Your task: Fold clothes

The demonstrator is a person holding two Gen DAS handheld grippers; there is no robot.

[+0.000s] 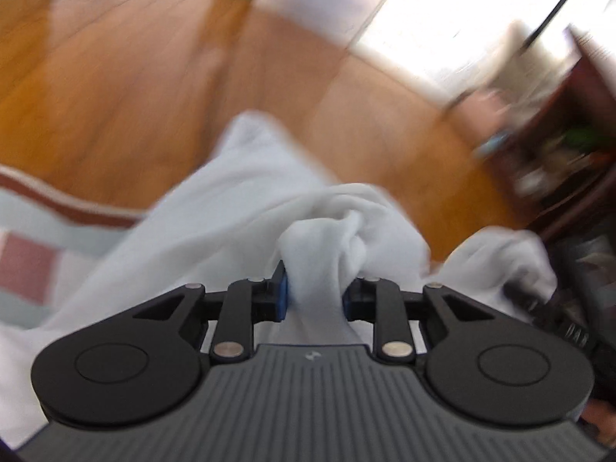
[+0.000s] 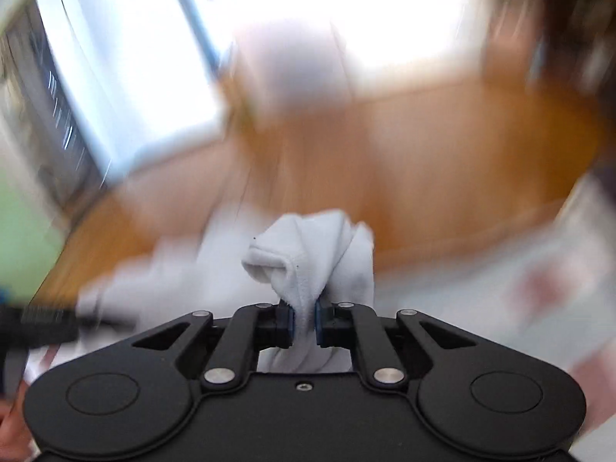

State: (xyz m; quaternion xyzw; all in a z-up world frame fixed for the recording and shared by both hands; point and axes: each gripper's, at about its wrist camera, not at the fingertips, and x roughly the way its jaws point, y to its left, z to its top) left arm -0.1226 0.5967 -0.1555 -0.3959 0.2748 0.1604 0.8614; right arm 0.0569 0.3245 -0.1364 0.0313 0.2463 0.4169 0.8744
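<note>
The soft white fleecy cloth garment (image 1: 246,208) looks matt. The left tongs (image 1: 313,294) are matt black plastic with shiny metal pins; at 12 o'clock, the glossy orange-brown wooden floor (image 1: 115,88).

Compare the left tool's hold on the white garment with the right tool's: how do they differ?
The left tool has its blue pads set wide around a thick bunch of the white garment; the right tool has its pads nearly together on a thinner fold with a hemmed edge. Beyond the left tool the cloth spreads broadly; beyond the right it stands up as a small tuft. Both are shut on the same garment.
</note>
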